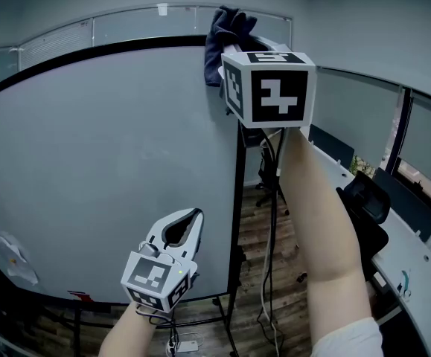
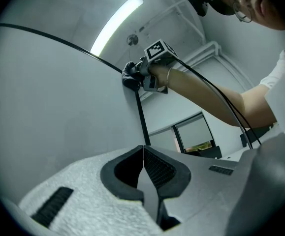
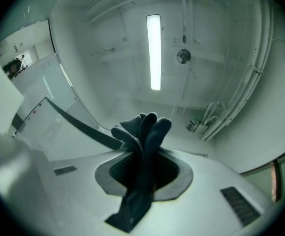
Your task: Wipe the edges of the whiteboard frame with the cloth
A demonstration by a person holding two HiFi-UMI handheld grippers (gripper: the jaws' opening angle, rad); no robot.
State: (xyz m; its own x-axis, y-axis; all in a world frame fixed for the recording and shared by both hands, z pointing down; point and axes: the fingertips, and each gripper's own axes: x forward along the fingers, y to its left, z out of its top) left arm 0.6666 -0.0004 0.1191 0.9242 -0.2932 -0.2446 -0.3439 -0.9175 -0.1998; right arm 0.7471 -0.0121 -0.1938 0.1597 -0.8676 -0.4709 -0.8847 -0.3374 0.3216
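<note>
Right gripper (image 3: 143, 156) fingers clamp the bunched dark-blue cloth (image 3: 141, 129), its free end beyond the fingertips meeting the thin black whiteboard frame (image 1: 126, 45) at the top corner, while left gripper (image 2: 143, 155) fingers sit clenched on nothing; risk: corner drag tugs the cloth loose.

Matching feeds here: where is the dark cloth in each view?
Head view: cloth top centre, on the upper right corner of the black whiteboard frame.
Left gripper view: cloth above centre, small, same corner.
Right gripper view: cloth dead centre, pinched in the right claw.
Shared landmark: the black whiteboard frame.
</note>
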